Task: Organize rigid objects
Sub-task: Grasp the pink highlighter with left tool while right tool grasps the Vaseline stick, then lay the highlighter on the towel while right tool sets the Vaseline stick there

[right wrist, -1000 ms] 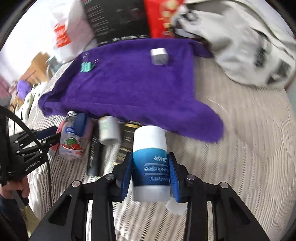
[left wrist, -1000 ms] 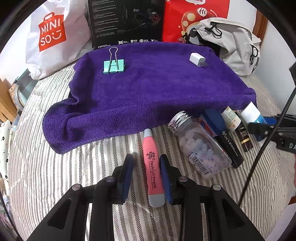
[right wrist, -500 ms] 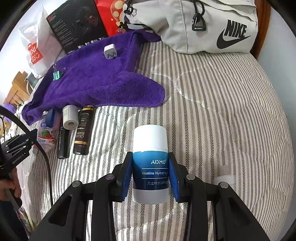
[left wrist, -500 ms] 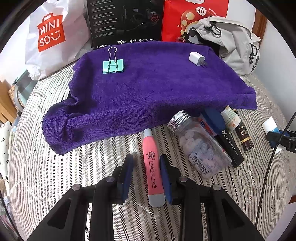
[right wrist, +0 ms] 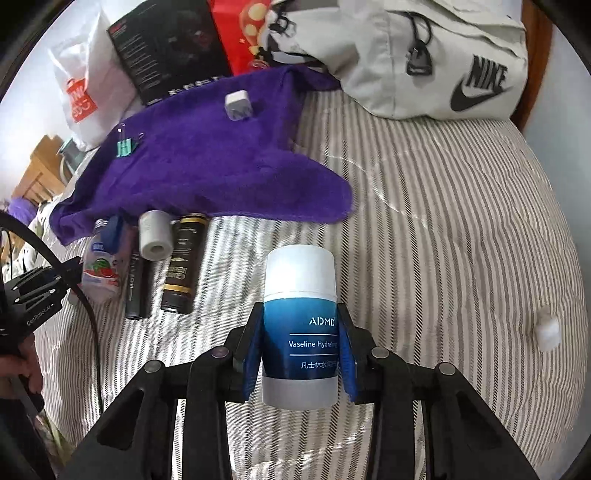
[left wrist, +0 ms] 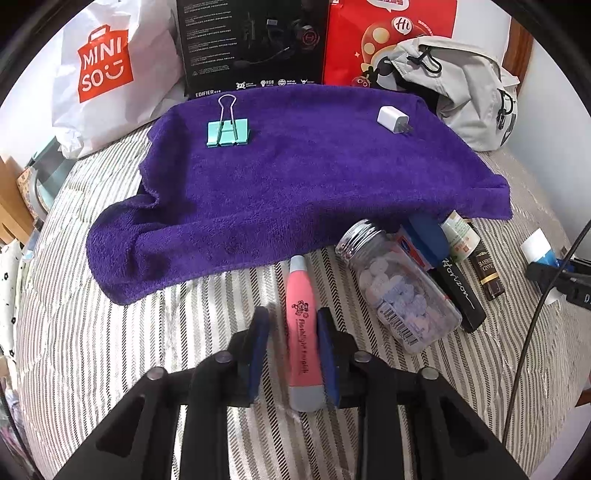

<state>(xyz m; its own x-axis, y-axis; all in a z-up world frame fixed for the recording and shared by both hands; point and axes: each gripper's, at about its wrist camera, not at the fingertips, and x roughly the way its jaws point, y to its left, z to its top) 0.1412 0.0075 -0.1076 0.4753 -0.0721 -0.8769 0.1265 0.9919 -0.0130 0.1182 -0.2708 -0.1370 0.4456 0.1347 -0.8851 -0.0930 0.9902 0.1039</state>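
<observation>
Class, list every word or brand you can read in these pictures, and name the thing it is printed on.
"MINISO": white bag
"EDIFIER": black box; small print unreadable
"Hi": red bag
"NIKE": grey bag
"ADMD", "Vaseline Hydrating": blue bottle
"Flashlight Earpick": pink stick
Barcode digits: clear jar, unreadable

blue-and-white vaseline bottle [right wrist: 300,325] upright, clamped in the near gripper; pink flashlight earpick [left wrist: 303,332] lying flat on the striped bed.

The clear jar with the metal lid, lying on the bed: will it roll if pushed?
Probably yes: the clear jar lies on its side and looks rounded. The soft striped bedding may slow it. Its loose tablets could shift when lifted.
</observation>
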